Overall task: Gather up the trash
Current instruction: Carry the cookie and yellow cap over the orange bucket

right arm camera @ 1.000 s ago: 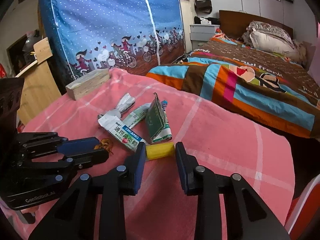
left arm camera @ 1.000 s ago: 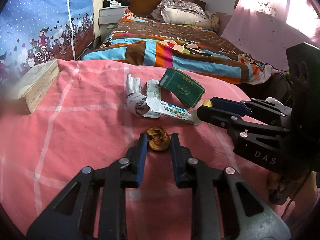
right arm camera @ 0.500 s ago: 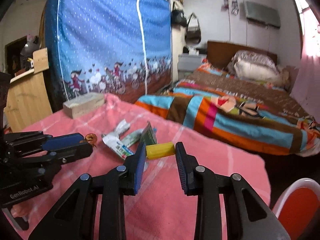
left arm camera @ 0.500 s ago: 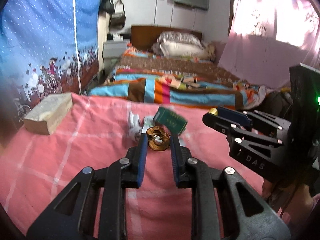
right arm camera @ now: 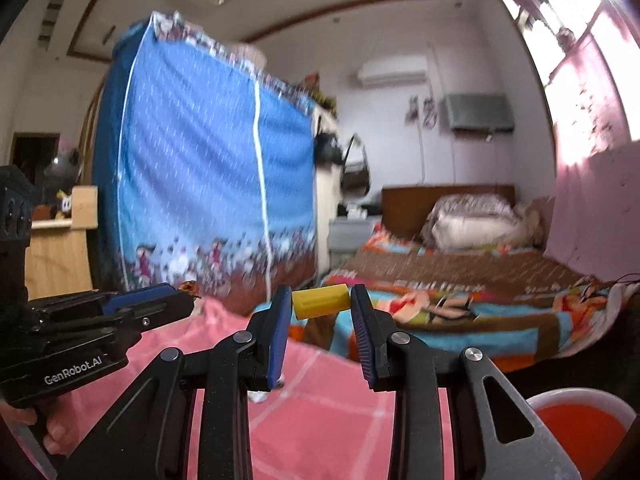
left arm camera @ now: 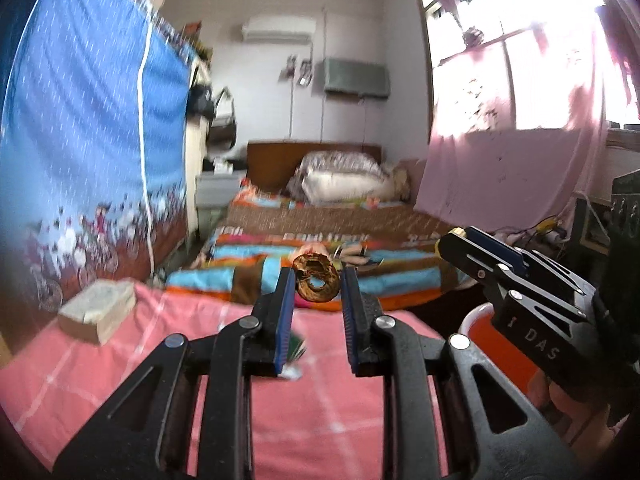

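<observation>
My left gripper (left arm camera: 316, 286) was clamped on a brown ring-shaped scrap (left arm camera: 316, 283), pinched at the very tips of the pads near the centre of its frame. My right gripper (right arm camera: 320, 306) was closed on a short yellow cylinder (right arm camera: 320, 301), gripped end to end, also right at the tips. Both tools pointed about level over the pink checked cloth (right arm camera: 320, 432), side by side, each showing at the edge of the other's view. To do this carry well, I judged I should hold both grips firm, move without jerks, and bring each piece over the red bin (right arm camera: 580, 424) at lower right before letting go. More litter (left arm camera: 296, 350) lay on the cloth below, mostly hidden.
</observation>
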A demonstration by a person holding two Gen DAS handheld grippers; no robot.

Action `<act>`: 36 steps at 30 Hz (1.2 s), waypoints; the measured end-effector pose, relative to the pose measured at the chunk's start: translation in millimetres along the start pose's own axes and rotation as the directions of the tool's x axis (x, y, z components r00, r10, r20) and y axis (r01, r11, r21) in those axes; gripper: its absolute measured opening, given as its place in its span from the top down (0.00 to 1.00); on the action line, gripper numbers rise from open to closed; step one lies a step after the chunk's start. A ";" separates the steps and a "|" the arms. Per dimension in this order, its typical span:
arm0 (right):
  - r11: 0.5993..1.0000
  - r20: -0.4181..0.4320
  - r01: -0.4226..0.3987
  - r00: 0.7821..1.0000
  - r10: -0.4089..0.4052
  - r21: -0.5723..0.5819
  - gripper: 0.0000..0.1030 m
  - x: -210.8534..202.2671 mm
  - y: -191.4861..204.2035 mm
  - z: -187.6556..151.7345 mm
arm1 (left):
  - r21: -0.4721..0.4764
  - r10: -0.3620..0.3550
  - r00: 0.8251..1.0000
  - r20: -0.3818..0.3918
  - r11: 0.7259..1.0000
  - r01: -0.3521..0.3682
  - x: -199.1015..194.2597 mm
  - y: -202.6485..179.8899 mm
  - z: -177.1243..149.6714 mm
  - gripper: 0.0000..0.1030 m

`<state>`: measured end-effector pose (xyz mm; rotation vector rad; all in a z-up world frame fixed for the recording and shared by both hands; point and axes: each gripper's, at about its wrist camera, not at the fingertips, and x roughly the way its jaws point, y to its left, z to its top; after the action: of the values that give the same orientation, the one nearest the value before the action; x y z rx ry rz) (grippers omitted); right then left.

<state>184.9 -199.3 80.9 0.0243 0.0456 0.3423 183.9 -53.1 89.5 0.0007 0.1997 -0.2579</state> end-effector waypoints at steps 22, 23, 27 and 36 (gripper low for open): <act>0.948 0.070 0.317 0.945 -0.319 0.040 0.73 -98.8 -90.0 -6.0 | 0.197 -0.276 0.956 0.097 0.947 0.253 -10.2 -134.1 8.0 0.74; 0.942 0.056 0.333 0.941 -0.335 0.047 0.73 -102.1 -95.8 -8.7 | 0.201 -0.286 0.954 0.088 0.943 0.264 -8.1 -139.6 7.2 0.74; 0.925 0.004 0.372 0.927 -0.374 0.077 0.73 -109.1 -113.7 -16.6 | 0.201 -0.325 0.945 0.034 0.929 0.312 0.3 -159.9 0.7 0.74; 0.895 -0.165 0.427 0.899 -0.406 0.129 0.73 -110.5 -144.1 -37.7 | 0.190 -0.365 0.921 -0.134 0.903 0.385 24.9 -194.3 -19.9 0.74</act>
<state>127.3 -371.6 43.2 0.1512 0.2094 -0.0940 154.3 -246.8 69.9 0.1898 0.2668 -0.6663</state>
